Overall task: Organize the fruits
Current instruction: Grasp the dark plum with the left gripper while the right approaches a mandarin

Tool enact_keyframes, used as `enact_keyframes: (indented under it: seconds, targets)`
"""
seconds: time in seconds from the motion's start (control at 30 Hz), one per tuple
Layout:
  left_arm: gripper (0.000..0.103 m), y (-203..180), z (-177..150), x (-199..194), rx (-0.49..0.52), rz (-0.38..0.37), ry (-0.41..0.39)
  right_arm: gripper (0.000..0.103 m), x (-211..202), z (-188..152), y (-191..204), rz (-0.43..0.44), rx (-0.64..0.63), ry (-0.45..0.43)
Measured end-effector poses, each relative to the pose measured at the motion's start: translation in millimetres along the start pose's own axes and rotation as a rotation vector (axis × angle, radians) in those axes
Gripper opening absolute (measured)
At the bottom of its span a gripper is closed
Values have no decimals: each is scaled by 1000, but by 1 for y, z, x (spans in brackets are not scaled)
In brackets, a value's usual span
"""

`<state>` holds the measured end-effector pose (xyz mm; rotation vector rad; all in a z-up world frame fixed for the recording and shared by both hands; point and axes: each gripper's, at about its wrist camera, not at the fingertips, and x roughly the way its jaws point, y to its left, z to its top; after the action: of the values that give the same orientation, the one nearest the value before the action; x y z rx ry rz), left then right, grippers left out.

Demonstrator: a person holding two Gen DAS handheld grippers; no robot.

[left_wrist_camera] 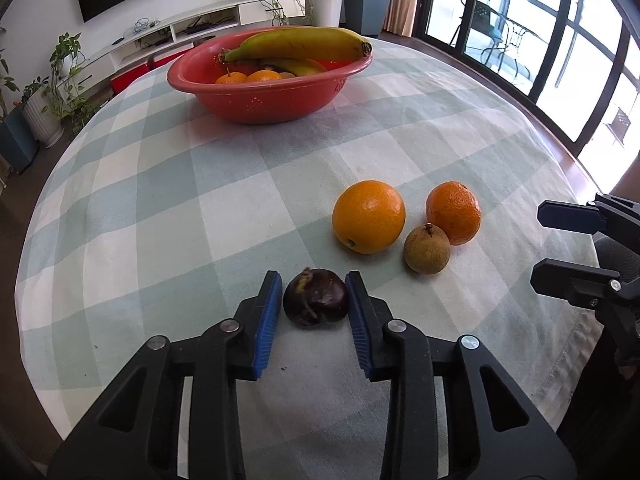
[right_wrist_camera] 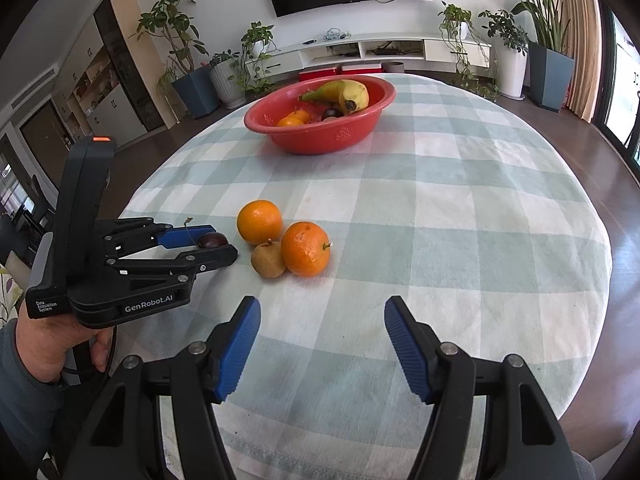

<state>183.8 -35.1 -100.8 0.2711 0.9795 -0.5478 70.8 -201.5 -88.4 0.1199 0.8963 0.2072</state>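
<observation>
My left gripper [left_wrist_camera: 314,292] has its blue pads on both sides of a dark purple fruit [left_wrist_camera: 315,297] resting on the tablecloth; a thin gap shows at the left pad. The fruit also shows in the right wrist view [right_wrist_camera: 213,240], with the left gripper [right_wrist_camera: 218,242] around it. An orange [left_wrist_camera: 369,216], a mandarin [left_wrist_camera: 454,212] and a small brown fruit [left_wrist_camera: 426,248] lie together to the right. A red bowl [left_wrist_camera: 208,80] at the far side holds bananas [left_wrist_camera: 300,44] and oranges. My right gripper [right_wrist_camera: 320,340] is open and empty above the near cloth.
The round table has a green and white checked cloth [right_wrist_camera: 440,208]. The right gripper also appears at the right edge of the left wrist view [left_wrist_camera: 560,248]. Beyond the table are potted plants [right_wrist_camera: 180,40], a TV stand [right_wrist_camera: 380,50] and glass doors [left_wrist_camera: 520,40].
</observation>
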Motion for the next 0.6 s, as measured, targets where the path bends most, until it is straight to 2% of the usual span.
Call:
enact_keyframes:
  seconds: [0.27, 0.53, 0.6]
  targets:
    - [28, 5, -4, -4, -21, -14, -23, 68, 2, 3, -1, -6, -2, 3]
    - [28, 11, -15, -20, -56, -34, -52, 68, 11, 23, -2, -24, -33, 1]
    - [28, 11, -18, -24, -62, -41, -61, 64, 17, 30, -1, -29, -49, 8]
